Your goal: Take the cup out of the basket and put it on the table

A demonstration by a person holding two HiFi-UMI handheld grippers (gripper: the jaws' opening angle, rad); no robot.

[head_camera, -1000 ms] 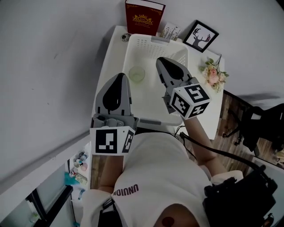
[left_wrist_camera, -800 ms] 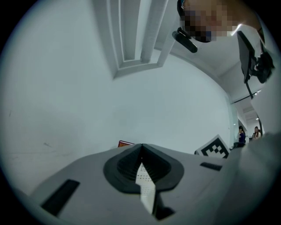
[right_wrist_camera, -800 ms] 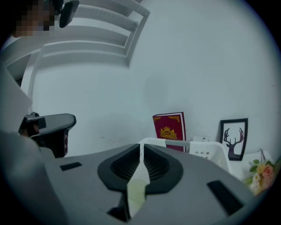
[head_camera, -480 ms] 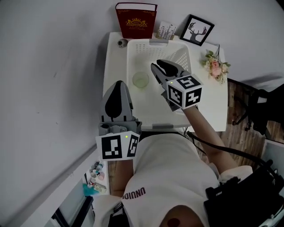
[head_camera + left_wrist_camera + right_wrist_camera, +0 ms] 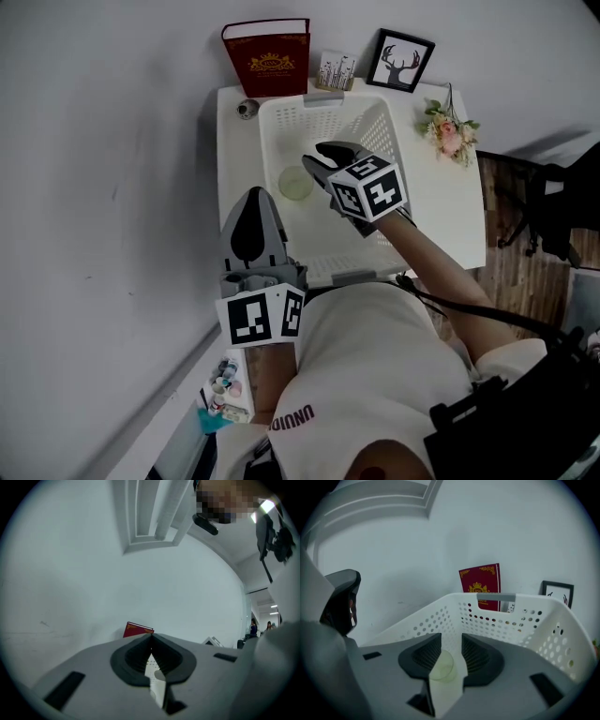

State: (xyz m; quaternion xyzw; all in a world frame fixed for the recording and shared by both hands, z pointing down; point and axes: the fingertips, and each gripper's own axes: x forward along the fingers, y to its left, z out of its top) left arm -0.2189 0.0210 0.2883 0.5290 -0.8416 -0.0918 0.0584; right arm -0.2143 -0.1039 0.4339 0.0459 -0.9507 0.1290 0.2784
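Note:
A pale green translucent cup (image 5: 295, 182) stands upright on the floor of the white perforated basket (image 5: 375, 105), near its left wall. My right gripper (image 5: 317, 157) reaches down into the basket just right of the cup. Its jaws have just been opening and stand apart. In the right gripper view the cup (image 5: 440, 666) shows low in the gap of the right gripper (image 5: 451, 637), and the pads do not touch it. My left gripper (image 5: 256, 194) hangs outside the basket's near left corner; in its own view the left gripper (image 5: 151, 639) has its tips together, holding nothing.
The basket sits on a white table (image 5: 450, 206) against a wall. Behind it stand a red book (image 5: 266, 58), a small card stand (image 5: 335, 68) and a framed deer picture (image 5: 401, 60). Pink flowers (image 5: 448, 131) lie at the right, a small dark round object (image 5: 246, 109) at the left corner.
My right gripper has dropped from above the basket into it, beside the cup, and its jaws have parted. The left gripper has sunk a little by the basket's near corner.

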